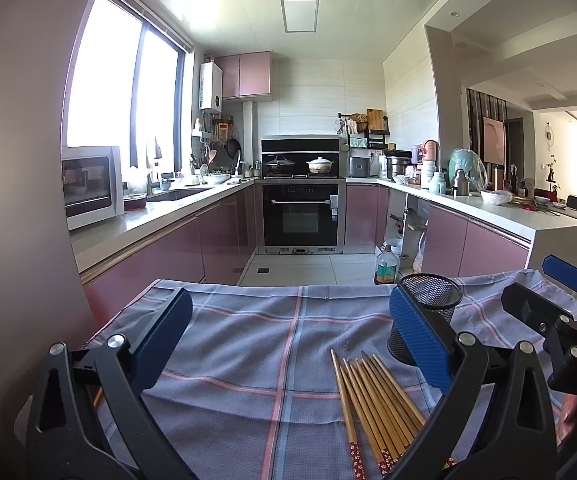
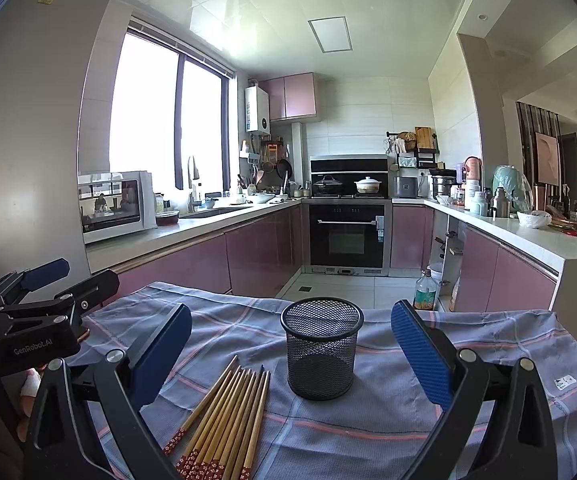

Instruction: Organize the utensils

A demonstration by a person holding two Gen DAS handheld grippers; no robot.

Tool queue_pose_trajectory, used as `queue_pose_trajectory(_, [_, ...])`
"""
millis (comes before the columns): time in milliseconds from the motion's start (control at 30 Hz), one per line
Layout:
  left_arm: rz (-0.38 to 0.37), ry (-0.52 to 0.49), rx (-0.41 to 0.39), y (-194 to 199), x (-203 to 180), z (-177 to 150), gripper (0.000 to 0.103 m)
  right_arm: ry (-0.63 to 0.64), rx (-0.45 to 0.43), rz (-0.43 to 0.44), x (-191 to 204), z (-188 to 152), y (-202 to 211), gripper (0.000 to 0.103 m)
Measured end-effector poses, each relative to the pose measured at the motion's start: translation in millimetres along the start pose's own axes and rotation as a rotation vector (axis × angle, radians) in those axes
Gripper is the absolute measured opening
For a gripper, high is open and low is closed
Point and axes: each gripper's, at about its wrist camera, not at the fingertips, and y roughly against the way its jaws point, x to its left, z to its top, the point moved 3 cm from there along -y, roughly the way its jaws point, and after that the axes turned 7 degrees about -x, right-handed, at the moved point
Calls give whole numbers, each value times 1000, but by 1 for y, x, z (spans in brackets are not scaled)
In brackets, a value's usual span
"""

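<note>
black mesh cup (image 2: 321,354), plaid cloth (image 2: 388,420)

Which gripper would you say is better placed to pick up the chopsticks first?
Probably the left gripper: the wooden chopsticks lie between its open fingers, whereas the right gripper frames the black mesh cup.

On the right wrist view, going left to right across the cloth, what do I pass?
Left gripper at the edge → chopsticks → mesh cup → white tag on the cloth.

Beside one black mesh cup (image 2: 321,354) lies a bundle of about ten wooden chopsticks (image 2: 224,424); two pots (image 2: 327,184) sit on the stove behind it.
</note>
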Motion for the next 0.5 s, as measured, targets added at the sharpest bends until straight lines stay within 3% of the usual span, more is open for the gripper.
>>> queue_pose_trajectory(500, [0,3,0,-1,-1,0,97,-4,-3,3,-3,-1,0,97])
